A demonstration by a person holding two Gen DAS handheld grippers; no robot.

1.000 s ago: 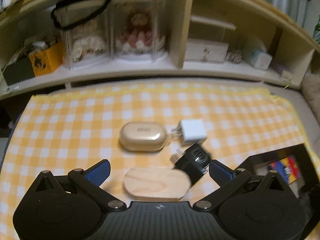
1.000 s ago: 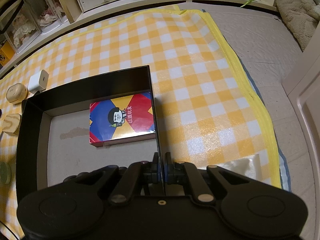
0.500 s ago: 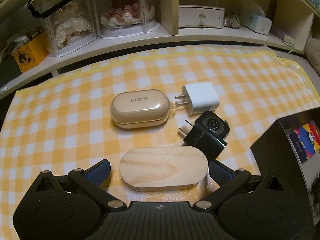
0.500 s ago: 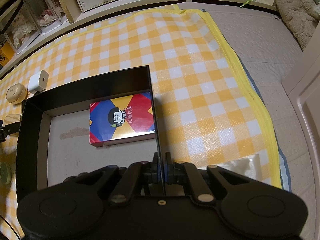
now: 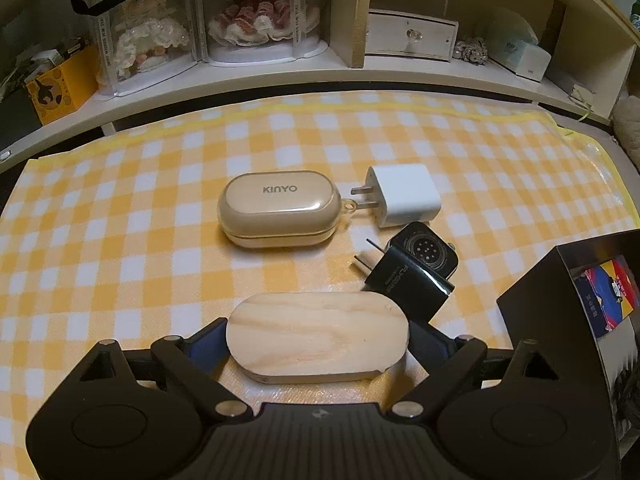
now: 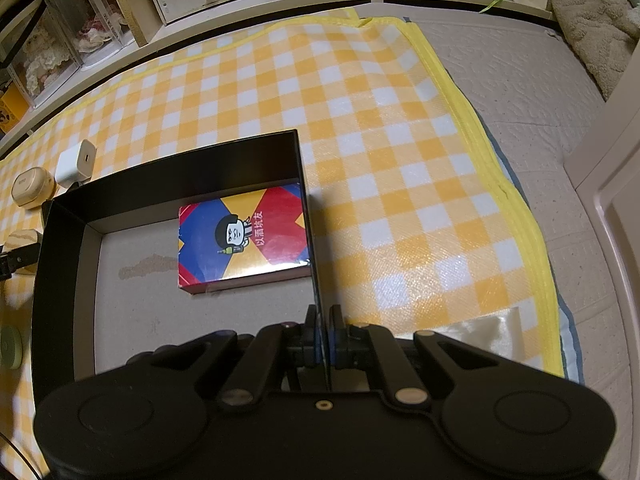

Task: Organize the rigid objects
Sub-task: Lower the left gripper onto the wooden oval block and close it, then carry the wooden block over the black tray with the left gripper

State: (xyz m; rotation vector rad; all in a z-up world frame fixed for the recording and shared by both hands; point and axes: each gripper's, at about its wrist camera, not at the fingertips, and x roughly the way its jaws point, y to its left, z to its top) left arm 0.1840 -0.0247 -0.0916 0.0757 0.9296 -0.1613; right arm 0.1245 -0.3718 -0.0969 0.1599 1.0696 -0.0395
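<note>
The beige case point(image 5: 278, 209) reads "KINYO". The left gripper point(image 5: 318, 346), jaws closing, brackets the wooden block point(image 5: 318, 340). The right gripper point(image 6: 325, 334) pinches the black box point(image 6: 60, 240) wall.

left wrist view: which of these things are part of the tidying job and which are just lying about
Part of the job:
- wooden block, between the left gripper fingers, jaws just closing
- KINYO case
- white charger
- black charger
- watch
- black box, wall pinched by the right gripper
- card box inside it

Just lying about:
- dolls in clear cases
- small drawer
- checked mat
</note>
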